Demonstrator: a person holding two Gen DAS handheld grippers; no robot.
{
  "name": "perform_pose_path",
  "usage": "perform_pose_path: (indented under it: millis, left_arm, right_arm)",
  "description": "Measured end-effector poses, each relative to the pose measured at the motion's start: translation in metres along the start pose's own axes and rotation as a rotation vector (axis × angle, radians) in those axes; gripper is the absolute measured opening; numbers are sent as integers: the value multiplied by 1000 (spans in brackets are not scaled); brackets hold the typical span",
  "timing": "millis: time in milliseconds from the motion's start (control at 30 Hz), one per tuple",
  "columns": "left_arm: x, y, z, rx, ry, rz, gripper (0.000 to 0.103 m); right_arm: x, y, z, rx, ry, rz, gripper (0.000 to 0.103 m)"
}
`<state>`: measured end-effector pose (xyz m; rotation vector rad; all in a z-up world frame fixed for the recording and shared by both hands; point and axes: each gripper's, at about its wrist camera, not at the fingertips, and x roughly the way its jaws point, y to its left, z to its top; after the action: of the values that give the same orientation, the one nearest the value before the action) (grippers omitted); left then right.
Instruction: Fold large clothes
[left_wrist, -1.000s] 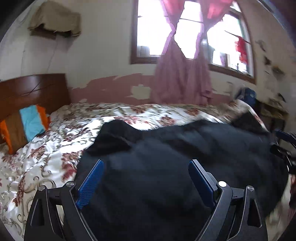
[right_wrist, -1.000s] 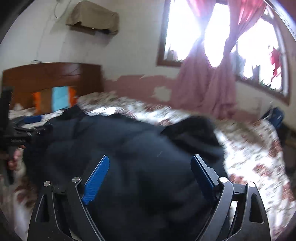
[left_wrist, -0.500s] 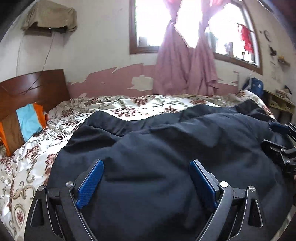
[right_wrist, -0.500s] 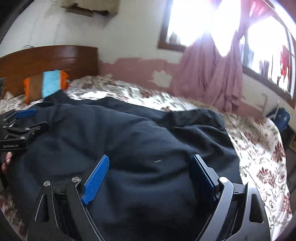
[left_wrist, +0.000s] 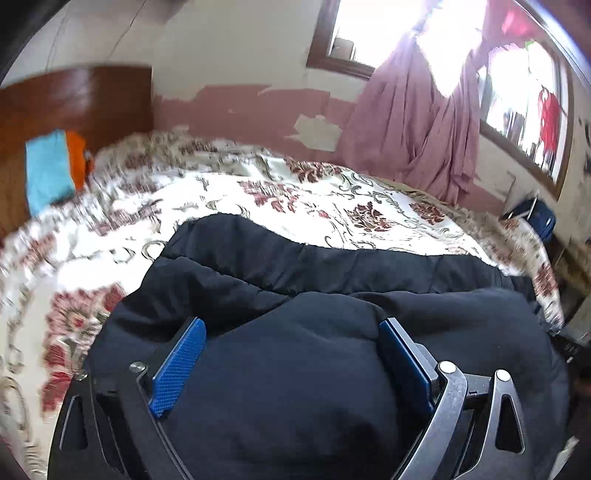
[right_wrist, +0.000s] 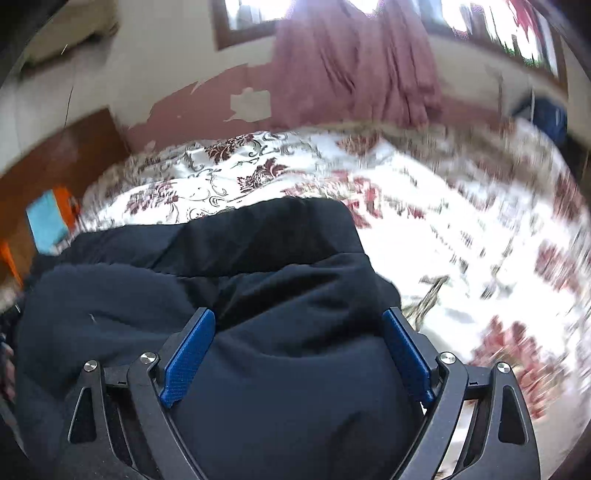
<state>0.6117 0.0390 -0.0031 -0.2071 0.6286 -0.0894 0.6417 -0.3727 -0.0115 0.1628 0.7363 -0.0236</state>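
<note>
A large dark navy garment (left_wrist: 295, 266) lies bunched on the flowered bedspread (left_wrist: 295, 199), with its far edge running across the middle of the left wrist view. My left gripper (left_wrist: 291, 325) is low over its left part, jaws wide apart, and a mound of cloth bulges up between the blue pads (left_wrist: 177, 365). In the right wrist view the same garment (right_wrist: 221, 251) ends in a rounded corner. My right gripper (right_wrist: 299, 314) is over that end. Its jaws are opening, with cloth lying between the pads (right_wrist: 188, 358). The near part of the garment is hidden under both grippers.
A wooden headboard (left_wrist: 74, 99) with a blue and orange pillow (left_wrist: 48, 173) stands at the left. Pink curtains (left_wrist: 417, 122) hang at the window behind the bed. A blue bag (left_wrist: 539, 218) sits beyond the bed's right end. Bare bedspread (right_wrist: 461, 221) lies past the garment.
Both views have swung and rolled, and both grippers have come down closer to the garment. The garment's far edge now lies nearer to me, so more bedspread shows beyond it.
</note>
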Motion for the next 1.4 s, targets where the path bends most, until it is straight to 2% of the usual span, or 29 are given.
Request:
perform_pose_path:
  millis: [100,233,533,700,967,1067,1200,1300,1400]
  left_arm:
    - [12,-1,-6,-3,21,-25,103]
    - [22,-4,-13,-4,-1,-39,103]
    - [31,0,-17,-41,-41,-101,103]
    - [35,6,-20,-73,-67,-156,103]
    - [34,11,-24,-101,-94,-198,103]
    - [18,12,-27,-119,-110,-171,103]
    - [-42,11,-34,-78,-85,-8,103]
    - [-96,25,-46,-99,-119,11,103]
    - [-118,46,-52,-94,-84,26,103]
  right_arm:
    - [11,-21,-17,104,5,69,92]
    - [28,-34,-37,198,12,159,95]
    - [52,-49,-58,292,-10,229,101]
    - [60,-60,-62,331,-13,279,102]
    - [63,-71,-69,382,-40,349,102]
    - [59,-77,-72,405,-58,377,102]
    - [50,-86,-76,456,-78,402,102]
    - [43,-98,-86,535,-69,414,102]
    - [24,-103,-90,569,-62,390,102]
